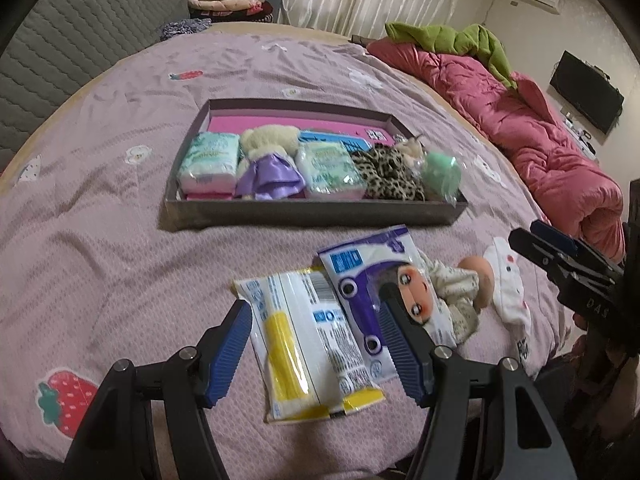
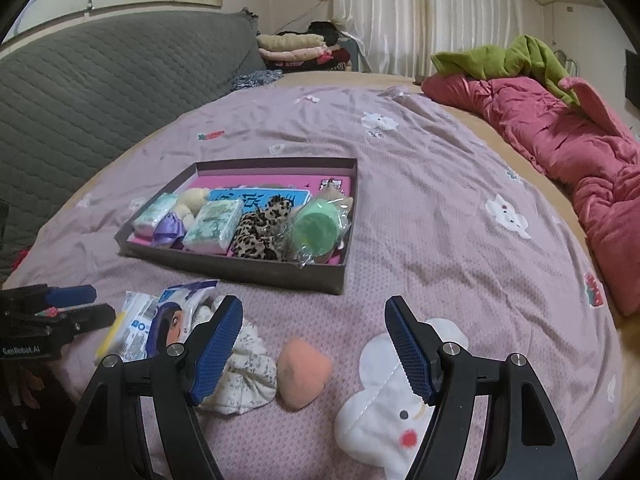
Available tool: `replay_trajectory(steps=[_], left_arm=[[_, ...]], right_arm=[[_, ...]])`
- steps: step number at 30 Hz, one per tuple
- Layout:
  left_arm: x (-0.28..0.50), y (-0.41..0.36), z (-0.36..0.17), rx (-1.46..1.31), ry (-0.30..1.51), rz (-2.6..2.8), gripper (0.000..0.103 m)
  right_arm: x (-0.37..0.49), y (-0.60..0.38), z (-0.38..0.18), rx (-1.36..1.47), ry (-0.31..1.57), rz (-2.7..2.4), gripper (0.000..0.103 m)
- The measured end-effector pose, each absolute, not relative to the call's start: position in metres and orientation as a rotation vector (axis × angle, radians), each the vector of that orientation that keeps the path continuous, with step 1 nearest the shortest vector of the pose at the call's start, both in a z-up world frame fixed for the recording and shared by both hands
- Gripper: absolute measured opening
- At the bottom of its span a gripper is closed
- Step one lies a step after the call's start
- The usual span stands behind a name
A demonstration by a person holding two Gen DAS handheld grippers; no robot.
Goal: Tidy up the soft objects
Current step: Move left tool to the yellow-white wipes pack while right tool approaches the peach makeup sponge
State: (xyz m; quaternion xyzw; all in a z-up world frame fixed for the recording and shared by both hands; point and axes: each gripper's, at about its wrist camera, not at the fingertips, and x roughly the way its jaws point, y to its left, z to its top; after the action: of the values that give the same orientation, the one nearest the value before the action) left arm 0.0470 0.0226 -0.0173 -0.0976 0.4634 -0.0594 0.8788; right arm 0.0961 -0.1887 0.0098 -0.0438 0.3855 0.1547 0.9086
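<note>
On the pink bedsheet, my left gripper (image 1: 316, 312) stands open over a yellow-and-white tissue pack (image 1: 304, 344). A purple-and-white pack (image 1: 360, 280) lies partly over that pack's right side. A doll (image 1: 416, 292) in a white flowered dress (image 2: 240, 368) lies beside the packs. My right gripper (image 2: 312, 320) is open, with a peach sponge (image 2: 304, 372) on the sheet between its fingers; the pads do not touch it. Farther back is a dark shallow tray (image 1: 312, 212) holding two tissue packs, a teddy in a purple dress (image 1: 268, 160), leopard fabric (image 1: 388, 176) and a green item in plastic (image 2: 316, 228).
A rolled red quilt (image 2: 580, 152) with a green cloth on it lines the bed's right side. A grey quilted headboard (image 2: 100, 92) is at the left, with folded clothes (image 2: 296, 46) behind it. A white cloud-face patch (image 2: 392, 400) is sewn on the sheet under my right finger.
</note>
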Motion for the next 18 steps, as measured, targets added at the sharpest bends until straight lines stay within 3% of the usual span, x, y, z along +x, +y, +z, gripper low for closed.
replay_trajectory(steps=[18], left_arm=[[0.028,0.009,-0.035,-0.190,1.059,-0.115,0.066]], right_arm=[[0.085,-0.196,-0.005,-0.088,0.874,0.319,0.075]])
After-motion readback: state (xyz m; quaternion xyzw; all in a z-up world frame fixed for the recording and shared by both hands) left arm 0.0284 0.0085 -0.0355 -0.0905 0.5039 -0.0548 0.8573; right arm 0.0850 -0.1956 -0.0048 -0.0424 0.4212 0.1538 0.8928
